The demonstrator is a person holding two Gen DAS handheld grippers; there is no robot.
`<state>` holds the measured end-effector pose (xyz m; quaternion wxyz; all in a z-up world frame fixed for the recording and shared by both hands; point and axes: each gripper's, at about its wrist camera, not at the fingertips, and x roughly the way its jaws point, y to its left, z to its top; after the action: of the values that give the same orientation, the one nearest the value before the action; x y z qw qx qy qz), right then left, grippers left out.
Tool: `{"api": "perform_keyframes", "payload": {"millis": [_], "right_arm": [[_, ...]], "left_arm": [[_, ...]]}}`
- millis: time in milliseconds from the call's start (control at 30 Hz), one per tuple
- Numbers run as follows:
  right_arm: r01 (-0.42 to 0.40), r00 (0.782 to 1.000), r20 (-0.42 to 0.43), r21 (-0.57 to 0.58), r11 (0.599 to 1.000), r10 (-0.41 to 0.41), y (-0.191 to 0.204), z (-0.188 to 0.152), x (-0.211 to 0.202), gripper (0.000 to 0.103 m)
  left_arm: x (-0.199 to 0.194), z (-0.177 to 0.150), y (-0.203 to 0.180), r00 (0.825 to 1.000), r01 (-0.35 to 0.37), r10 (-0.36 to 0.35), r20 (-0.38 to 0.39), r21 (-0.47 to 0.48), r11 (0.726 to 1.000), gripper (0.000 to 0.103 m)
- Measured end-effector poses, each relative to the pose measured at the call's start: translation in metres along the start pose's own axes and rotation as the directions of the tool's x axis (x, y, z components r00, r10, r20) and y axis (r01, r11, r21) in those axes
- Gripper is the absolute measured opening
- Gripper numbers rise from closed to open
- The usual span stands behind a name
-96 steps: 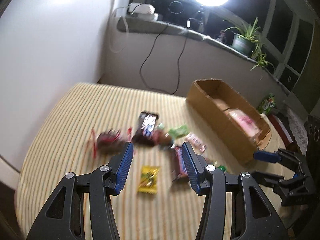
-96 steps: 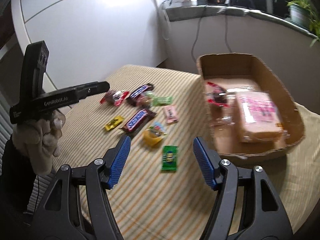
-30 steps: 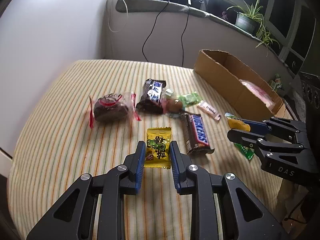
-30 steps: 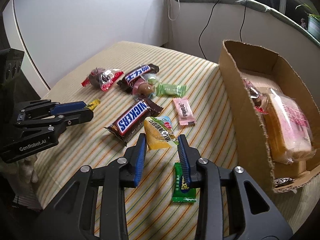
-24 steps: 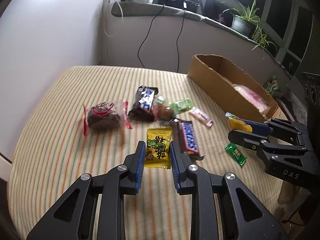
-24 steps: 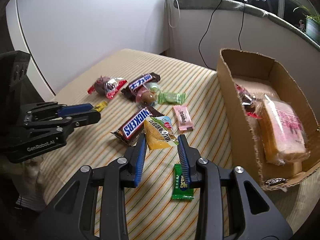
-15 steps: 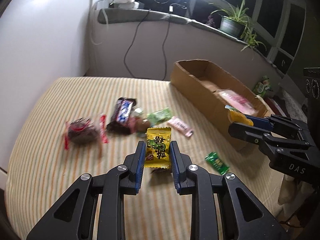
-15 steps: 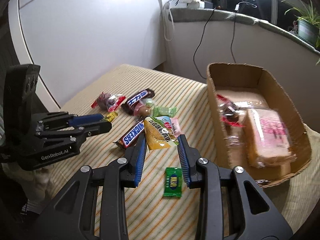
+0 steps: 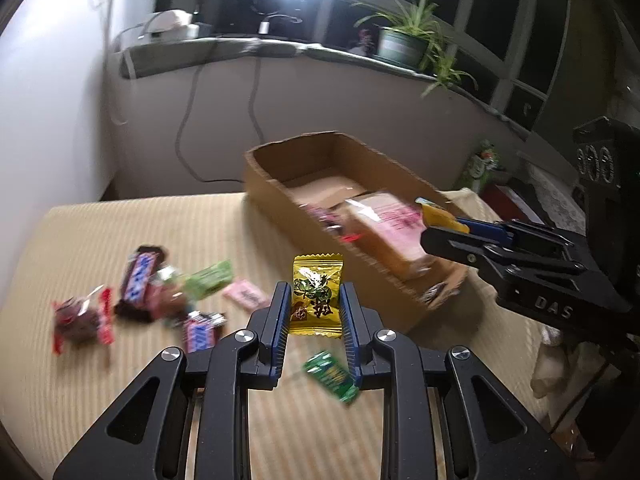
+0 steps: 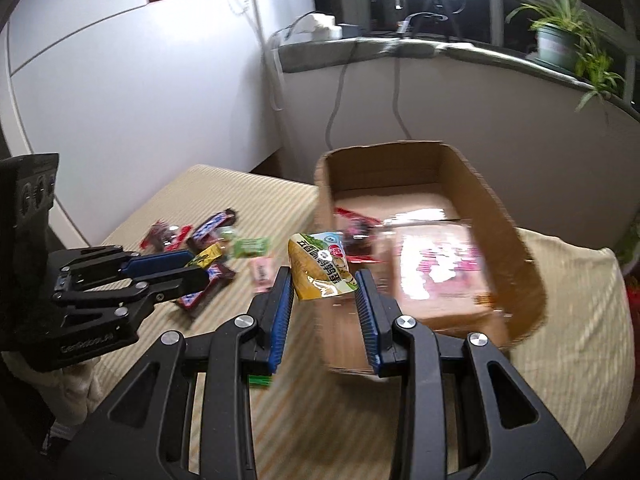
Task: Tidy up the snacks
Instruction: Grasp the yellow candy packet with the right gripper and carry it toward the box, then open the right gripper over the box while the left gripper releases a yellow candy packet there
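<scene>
My left gripper (image 9: 315, 312) is shut on a yellow candy packet (image 9: 317, 296) and holds it above the striped table, short of the cardboard box (image 9: 280, 196). My right gripper (image 10: 323, 294) is shut on a yellow and blue snack pouch (image 10: 322, 267), held in the air at the box's near left corner (image 10: 332, 320). The box holds a pink-labelled bread pack (image 10: 440, 268) and a red-wrapped snack (image 10: 352, 220). In the left wrist view the right gripper (image 9: 452, 226) is over the box's near end.
Loose snacks lie on the striped table (image 9: 120, 380): two Snickers bars (image 9: 140, 280), a red-wrapped dark cake (image 9: 80, 320), a green candy (image 9: 210, 278), a pink candy (image 9: 246, 296) and a green packet (image 9: 332, 376). A ledge with a plant (image 9: 400, 44) and hanging cables is behind.
Both grippers shut on their snacks, lifted them off the table and have moved right toward the cardboard box. The loose snacks have stayed on the table.
</scene>
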<state>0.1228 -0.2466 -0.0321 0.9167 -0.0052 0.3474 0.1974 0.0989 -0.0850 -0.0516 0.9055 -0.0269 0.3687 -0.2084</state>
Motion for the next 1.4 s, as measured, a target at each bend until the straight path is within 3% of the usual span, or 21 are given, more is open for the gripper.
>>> {"api": "perform_keyframes", "payload": {"millis": [467,967,1067,1133,1233,1400], "right_arm": [[0.130,0.991,-0.010,0.082,0.988,-0.130,-0.073,-0.005,-0.004,0.033],[0.150,0.989,-0.037,0.116,0.982,-0.147,-0.098,-0.013,0.007,0.035],[0.148,0.989,-0.040,0.119,0.982,-0.144,-0.099,-0.013,0.009,0.040],[0.150,0.989,-0.037,0.117,0.982,-0.146,-0.099,-0.013,0.009,0.042],[0.156,0.988,-0.036,0.118,0.981,-0.153,-0.100,-0.013,0.010,0.046],[0.164,0.987,-0.018,0.126,0.978,-0.163,-0.099,-0.011,0.005,0.073]], "left_arm": [[0.033,0.019,-0.050,0.998,0.066,-0.065,-0.019,0.072,0.995,0.023],[0.056,0.026,-0.064,0.997,0.066,-0.063,-0.040,0.081,0.995,0.023],[0.055,0.027,-0.064,0.998,0.060,-0.057,-0.033,0.076,0.995,0.024],[0.055,0.027,-0.064,0.998,0.054,-0.052,-0.032,0.074,0.996,0.032],[0.056,0.026,-0.063,0.998,0.053,-0.051,-0.034,0.071,0.996,0.035],[0.054,0.024,-0.062,0.998,0.055,-0.053,-0.037,0.067,0.996,0.039]]}}
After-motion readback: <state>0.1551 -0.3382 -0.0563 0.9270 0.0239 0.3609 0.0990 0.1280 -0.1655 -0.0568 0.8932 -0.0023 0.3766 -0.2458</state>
